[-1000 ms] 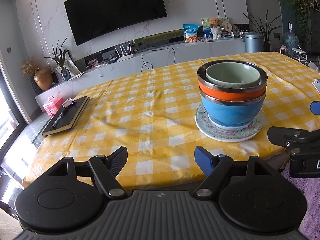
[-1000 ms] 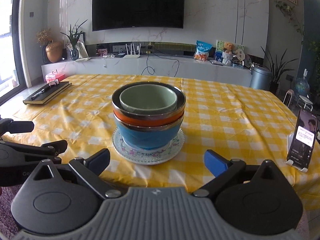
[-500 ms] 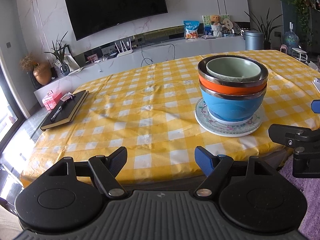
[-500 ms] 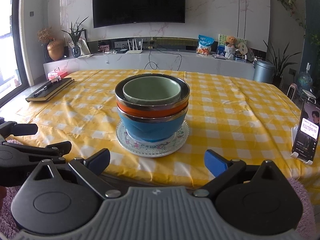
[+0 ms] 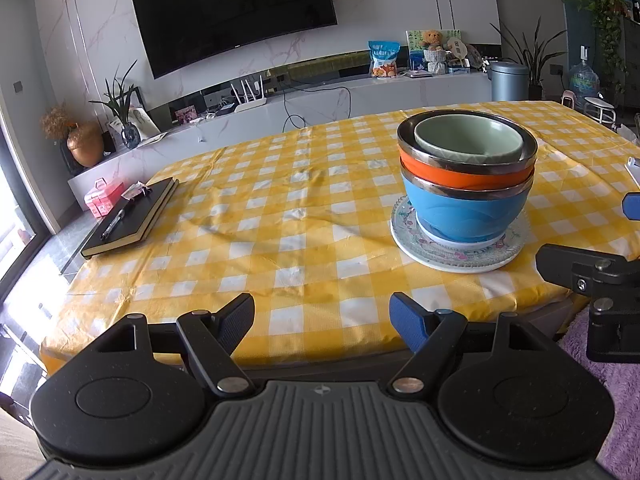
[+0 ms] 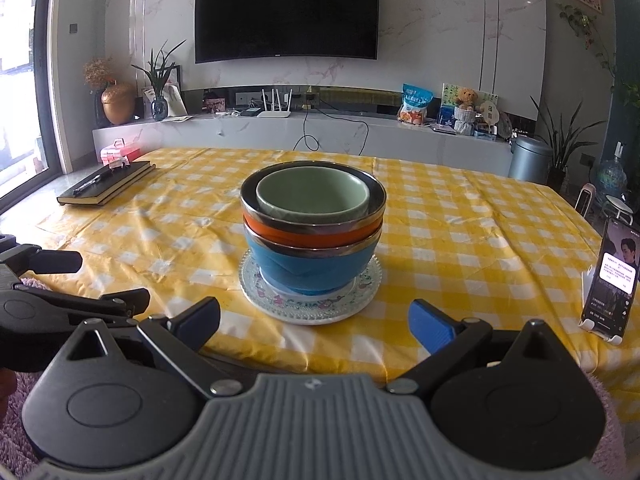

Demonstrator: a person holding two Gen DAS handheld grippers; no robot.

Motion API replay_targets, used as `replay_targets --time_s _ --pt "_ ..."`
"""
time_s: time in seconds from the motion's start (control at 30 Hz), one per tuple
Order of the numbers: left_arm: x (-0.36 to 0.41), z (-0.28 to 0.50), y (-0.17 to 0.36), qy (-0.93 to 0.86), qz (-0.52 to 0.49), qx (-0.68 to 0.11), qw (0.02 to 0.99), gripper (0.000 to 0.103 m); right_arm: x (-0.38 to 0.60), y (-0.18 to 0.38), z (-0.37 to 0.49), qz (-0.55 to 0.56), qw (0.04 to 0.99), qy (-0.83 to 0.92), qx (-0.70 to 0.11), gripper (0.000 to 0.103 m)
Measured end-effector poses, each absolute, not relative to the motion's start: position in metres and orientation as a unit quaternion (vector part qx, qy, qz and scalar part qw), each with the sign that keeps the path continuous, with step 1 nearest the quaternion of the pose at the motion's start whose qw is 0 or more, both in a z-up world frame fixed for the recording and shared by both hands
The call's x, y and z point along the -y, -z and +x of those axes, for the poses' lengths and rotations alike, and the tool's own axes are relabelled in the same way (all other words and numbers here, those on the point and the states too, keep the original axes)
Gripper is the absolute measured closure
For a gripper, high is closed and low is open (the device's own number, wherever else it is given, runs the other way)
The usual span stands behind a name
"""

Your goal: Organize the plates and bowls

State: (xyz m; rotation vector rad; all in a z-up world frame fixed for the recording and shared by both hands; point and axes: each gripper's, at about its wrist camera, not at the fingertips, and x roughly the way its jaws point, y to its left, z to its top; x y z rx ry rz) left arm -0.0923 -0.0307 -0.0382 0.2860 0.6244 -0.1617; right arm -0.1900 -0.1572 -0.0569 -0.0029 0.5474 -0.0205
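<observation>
Beyond the right tool (image 6: 314,320), apart: bowls (image 6: 312,236) on plate (image 6: 310,312).

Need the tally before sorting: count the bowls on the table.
3, nested on the plate: blue bowl at the bottom, orange bowl in it, green bowl on top. Another could hide between them.

Phone (image 6: 614,276) text unreadable (too small)

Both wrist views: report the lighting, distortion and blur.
Left wrist view: fisheye curves the TV; daylight blows out the floor at left; bowl stack sharp. Right wrist view: window overexposed at left, corners vignetted, phone readable, no motion blur.
</observation>
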Motion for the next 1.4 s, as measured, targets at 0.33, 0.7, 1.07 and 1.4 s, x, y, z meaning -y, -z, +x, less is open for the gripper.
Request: replay_targets --time_s 0.33,0.7,1.07,1.4 --pt "0.0312 -0.0928 0.0395 0.08 0.14 -0.308 0.938 0.013 0.1541 0.0557 -0.1919 -0.01 0.965 0.004 -0.263 0.004" --pt "0.0314 -0.0918 0.0417 0.084 0.139 -0.31 0.937 0.013 0.152 0.0562 -0.1928 -0.016 0.965 0.002 -0.26 0.004" --pt "0.0312 -0.092 0.0415 0.085 0.139 -0.31 0.937 0.013 0.1503 0.0562 -0.1931 -0.02 0.966 -0.001 -0.257 0.004" --pt "0.0308 -0.0923 0.0424 0.082 0.139 -0.312 0.936 0.013 0.1503 0.0562 -0.1932 -0.02 0.966 -0.001 -0.257 0.004"
